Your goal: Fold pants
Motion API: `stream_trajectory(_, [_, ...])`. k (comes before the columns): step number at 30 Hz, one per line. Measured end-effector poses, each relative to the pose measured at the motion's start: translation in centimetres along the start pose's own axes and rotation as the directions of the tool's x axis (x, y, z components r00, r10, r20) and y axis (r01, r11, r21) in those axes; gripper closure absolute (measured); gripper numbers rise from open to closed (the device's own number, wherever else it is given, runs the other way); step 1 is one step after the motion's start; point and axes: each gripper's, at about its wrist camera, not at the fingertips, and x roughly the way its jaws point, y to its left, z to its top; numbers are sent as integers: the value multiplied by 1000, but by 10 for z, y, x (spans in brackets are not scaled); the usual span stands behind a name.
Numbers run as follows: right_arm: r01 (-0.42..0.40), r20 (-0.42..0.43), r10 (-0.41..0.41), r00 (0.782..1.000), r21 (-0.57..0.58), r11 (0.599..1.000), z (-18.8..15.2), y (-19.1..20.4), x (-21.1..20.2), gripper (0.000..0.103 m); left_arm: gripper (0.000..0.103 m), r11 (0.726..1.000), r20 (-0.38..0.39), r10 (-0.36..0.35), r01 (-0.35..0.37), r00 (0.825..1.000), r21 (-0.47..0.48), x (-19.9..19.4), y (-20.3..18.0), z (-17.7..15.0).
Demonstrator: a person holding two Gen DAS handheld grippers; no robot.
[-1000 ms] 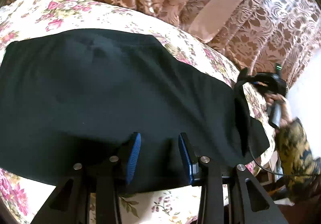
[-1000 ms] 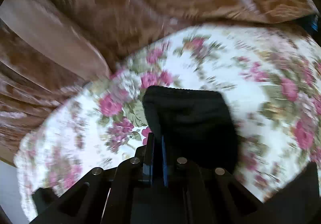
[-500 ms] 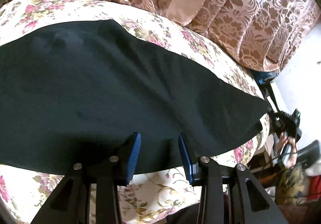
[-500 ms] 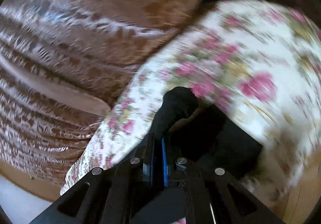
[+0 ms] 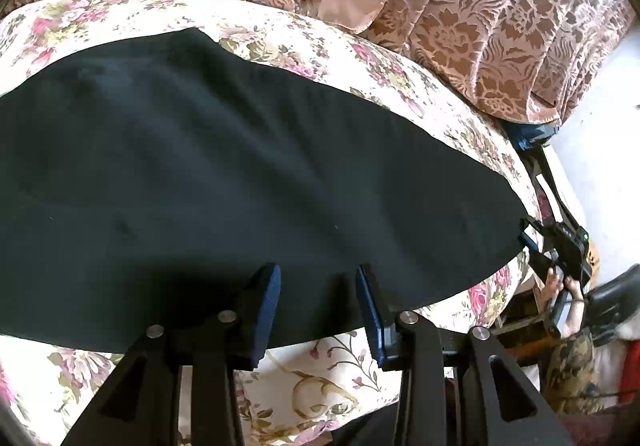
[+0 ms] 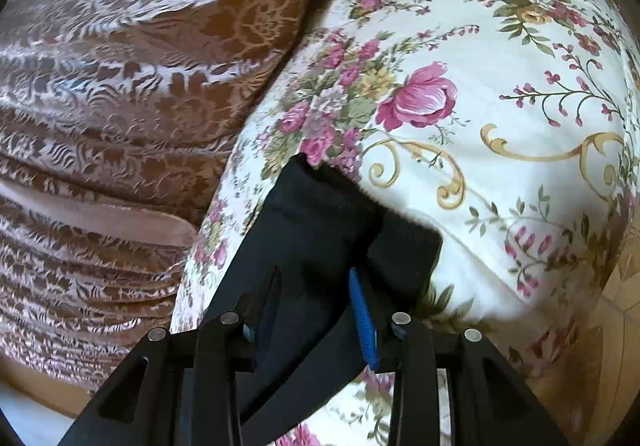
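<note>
Floral bedsheet, cream with pink roses (image 5: 304, 390), covers the bed; brown damask curtain (image 5: 480, 26) hangs behind it.

Left wrist view: black fabric pants (image 5: 240, 174) lie spread flat across the sheet, from the left frame edge to a tapering end at the bed's right edge. Left gripper (image 5: 318, 310) hovers at the near hem, blue-padded fingers (image 5: 268, 310) spread apart. Pants fabric shows in the gap below them; cannot tell if the pads touch it. Far right: right gripper (image 5: 528, 234) sits at the pants' tapered end, person's hand (image 5: 566, 298) on its handle, patterned sleeve (image 5: 568, 366) below.

Right wrist view: curtain left, sheet right. Right gripper (image 6: 316, 306) jaws are opening, blue pad (image 6: 362, 322) clear of the cloth. Pants end (image 6: 320, 230) lies between the fingers on the sheet, one corner flopped to the right.
</note>
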Motion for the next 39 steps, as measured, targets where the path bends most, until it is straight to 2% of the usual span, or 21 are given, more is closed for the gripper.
stream_trajectory(2, [15, 2, -15, 1000, 3, 1000, 3, 0, 6, 70, 65, 999, 1, 10, -10, 1000, 31, 0, -5, -1])
stream_trajectory(5, [57, 1, -57, 998, -22, 998, 6, 6, 13, 90, 65, 997, -5, 27, -26, 1000, 75, 1, -10, -3])
stream_trajectory(7, [60, 14, -59, 998, -63, 996, 5, 17, 7, 95, 65, 996, -6, 22, -22, 1000, 87, 1, -10, -4])
stream_trajectory(9, [52, 38, -48, 998, -112, 992, 5, 29, -5, 96, 65, 997, -10, 13, -13, 1000, 79, 2, -8, -5])
stream_trajectory(15, [19, 76, -7, 997, -161, 987, 6, 48, -43, 97, 65, 995, -8, -25, 26, 1000, 101, -7, -10, -8])
stream_trajectory(21, [151, 2, -151, 989, -91, 984, 3, 10, -16, 97, 65, 988, -28, -44, 47, 999, 150, -7, -16, -16])
stream_trajectory(25, [165, -2, -165, 986, -38, 986, -2, -7, -12, 97, 65, 983, -40, -58, 64, 998, 171, -5, -20, -18])
stream_trajectory(28, [132, -5, -133, 991, -54, 990, -1, -2, -17, 86, 63, 982, -39, -62, 68, 997, 173, -4, -23, -18])
stream_trajectory(29, [94, -10, -95, 995, -43, 995, -1, -1, -20, 74, 62, 981, -33, -57, 62, 998, 184, -4, -25, -19])
stream_trajectory(30, [68, -11, -68, 998, -36, 997, -3, 1, -25, 69, 57, 980, -31, -49, 54, 998, 192, -3, -27, -19])
stream_trajectory(33, [-3, -44, 0, 999, -52, 999, -15, 13, -32, 69, 56, 978, -34, -57, 63, 998, 197, 0, -30, -20])
stream_trajectory(35, [-70, -120, 61, 991, -79, 994, -31, 25, -28, 69, 56, 977, -33, -61, 67, 998, 200, 1, -32, -21])
stream_trajectory(39, [-167, -258, 142, 956, -81, 983, -72, 43, -8, 69, 56, 979, -31, -72, 77, 997, 188, 3, -31, -22])
